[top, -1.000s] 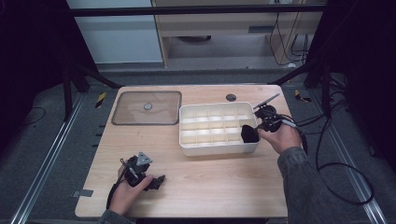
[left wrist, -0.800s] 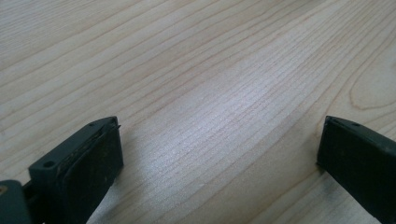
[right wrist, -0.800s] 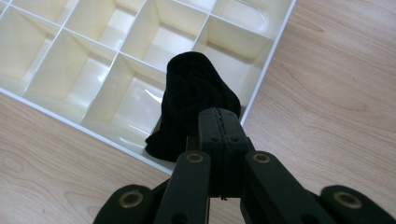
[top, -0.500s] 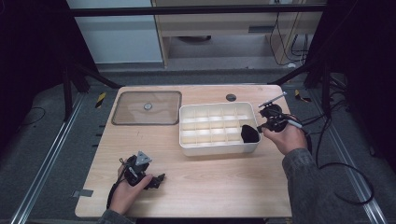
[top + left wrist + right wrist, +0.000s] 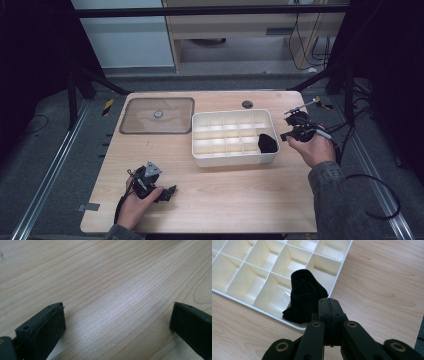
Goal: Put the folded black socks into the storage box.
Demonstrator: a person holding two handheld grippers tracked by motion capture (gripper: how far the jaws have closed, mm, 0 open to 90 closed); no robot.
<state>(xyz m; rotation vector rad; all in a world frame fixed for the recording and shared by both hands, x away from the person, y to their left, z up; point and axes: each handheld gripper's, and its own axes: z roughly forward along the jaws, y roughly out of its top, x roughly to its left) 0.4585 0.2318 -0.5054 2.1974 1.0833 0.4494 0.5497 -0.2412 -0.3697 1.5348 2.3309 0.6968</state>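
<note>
my right gripper (image 5: 329,302) hangs with its jaws pressed together on nothing, just beside the black sock (image 5: 305,298) lying in the near right compartment of the white tray (image 5: 200,160). my left gripper (image 5: 167,191) rests apart on the desk (image 5: 240,200).

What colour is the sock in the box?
Black; the sock shows best in the right gripper view.

Your widest free stretch is the bare wooden table (image 5: 240,190) along its near edge, from 5 to 7 o'clock. At centre the white divided tray (image 5: 235,161) blocks any level pass, its 3 o'clock cell plugged by a black cloth (image 5: 268,143). The clear lid (image 5: 157,116) lies flat at 10 o'clock.
</note>
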